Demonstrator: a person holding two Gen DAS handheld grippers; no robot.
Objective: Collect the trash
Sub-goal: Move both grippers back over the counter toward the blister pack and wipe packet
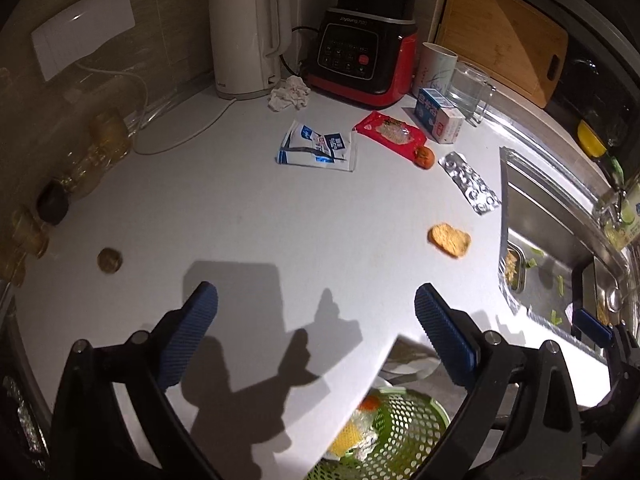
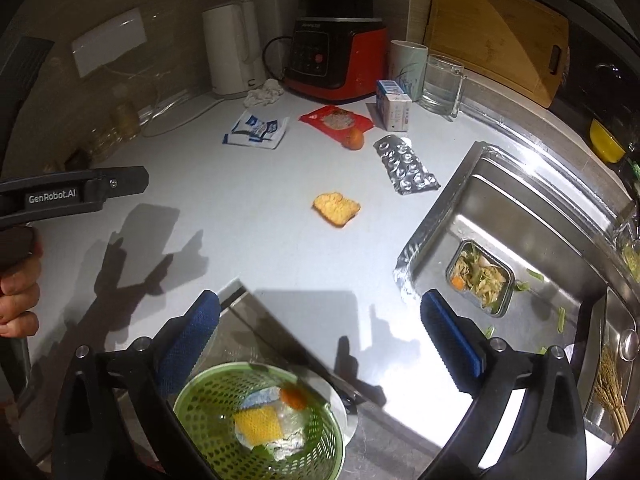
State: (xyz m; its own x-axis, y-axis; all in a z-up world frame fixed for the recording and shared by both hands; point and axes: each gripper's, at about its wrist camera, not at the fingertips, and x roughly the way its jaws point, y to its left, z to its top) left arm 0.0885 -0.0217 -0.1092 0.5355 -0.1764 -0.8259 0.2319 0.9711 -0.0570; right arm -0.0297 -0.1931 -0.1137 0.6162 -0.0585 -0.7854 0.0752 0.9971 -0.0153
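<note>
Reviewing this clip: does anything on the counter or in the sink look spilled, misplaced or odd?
Yes. A cracker lies bare on the counter, an empty blister pack and torn blue sachets lie loose nearby, and green vegetable scraps are scattered in the sink around a food container. Both tongs are open, holding nothing.

kettle: white, upright at the counter's back edge
blender: red and black, just right of the kettle, back edge
paper cup: upright, right of the blender
glass mug: clear, beside the cup
cutting board: wooden, leaning at the back right corner
sink: steel, right edge, holding a food container
</note>
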